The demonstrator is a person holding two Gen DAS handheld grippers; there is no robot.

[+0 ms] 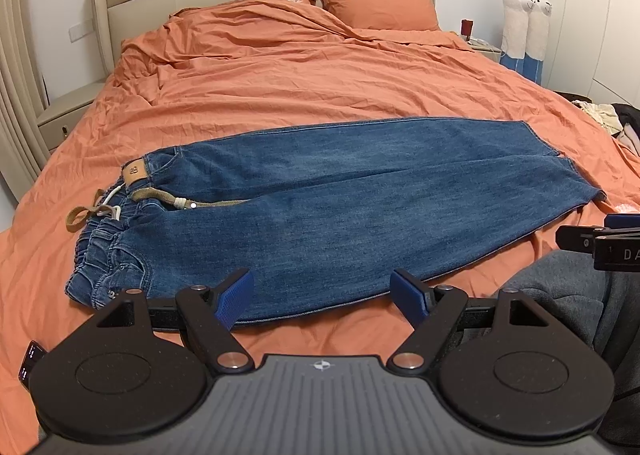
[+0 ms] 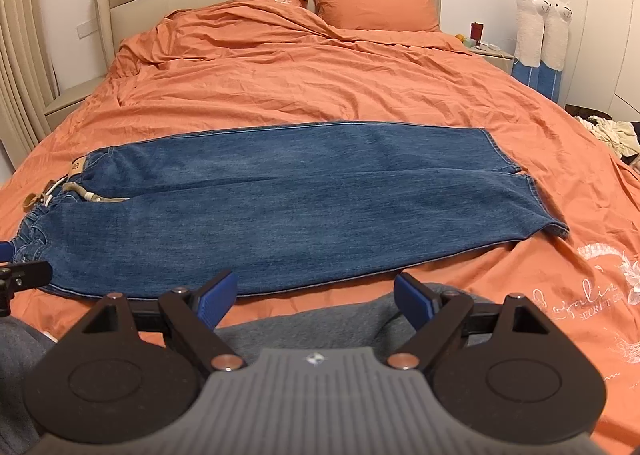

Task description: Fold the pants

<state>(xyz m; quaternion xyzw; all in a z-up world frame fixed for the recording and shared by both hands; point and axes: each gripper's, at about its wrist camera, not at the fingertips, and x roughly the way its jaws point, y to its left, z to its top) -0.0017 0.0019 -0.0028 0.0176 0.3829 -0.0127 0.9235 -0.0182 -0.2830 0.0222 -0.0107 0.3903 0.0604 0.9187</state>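
Blue jeans point(image 1: 320, 207) lie flat across the orange bed, folded lengthwise, one leg on the other. The waistband with a tan drawstring point(image 1: 92, 211) is at the left and the hems point(image 1: 572, 179) at the right. They also show in the right wrist view point(image 2: 280, 207). My left gripper point(image 1: 324, 297) is open and empty, just above the jeans' near edge. My right gripper point(image 2: 316, 301) is open and empty, over a grey garment short of the jeans' near edge. The right gripper's side shows at the left wrist view's right edge point(image 1: 600, 243).
The orange duvet point(image 2: 320, 75) covers the bed, with pillows point(image 2: 372, 3) by the beige headboard. A grey garment point(image 2: 312, 329) lies at the bed's near edge. A phone point(image 1: 30, 359) lies near left. Nightstands, two plush llamas point(image 2: 544, 27) and a clothes pile point(image 2: 612, 133) stand at the right.
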